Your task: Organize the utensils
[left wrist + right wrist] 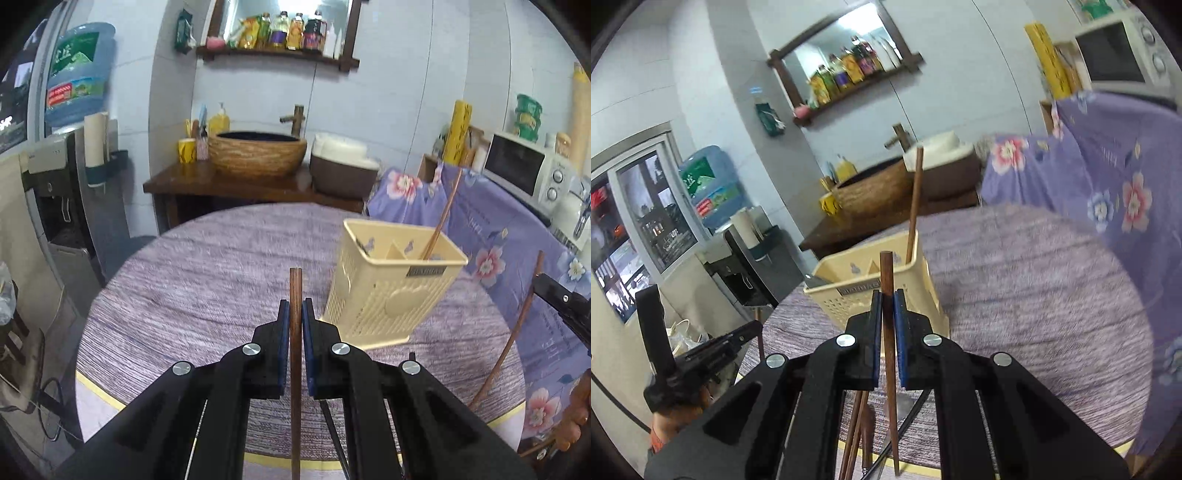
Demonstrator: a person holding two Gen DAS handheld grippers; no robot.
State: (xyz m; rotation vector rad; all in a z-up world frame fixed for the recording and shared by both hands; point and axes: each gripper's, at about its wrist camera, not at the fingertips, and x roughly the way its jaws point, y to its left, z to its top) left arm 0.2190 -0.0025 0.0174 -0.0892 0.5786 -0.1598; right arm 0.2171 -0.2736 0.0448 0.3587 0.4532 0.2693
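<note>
A cream perforated utensil holder (384,288) stands on the round purple table (207,266), with one brown chopstick (441,218) leaning in it. My left gripper (295,314) is shut on a brown chopstick (295,295), held upright, left of the holder. My right gripper (887,306) is shut on another brown chopstick (886,273), just in front of the holder (871,288). That chopstick also shows at the right of the left wrist view (521,317). Several more chopsticks (857,435) and a metal utensil lie on the table under my right gripper.
A bowl sink (258,153) on a dark wooden counter stands behind the table. A floral purple cloth (491,229) covers furniture at the right, with a microwave (524,166) on it. A water dispenser (70,177) is at the left.
</note>
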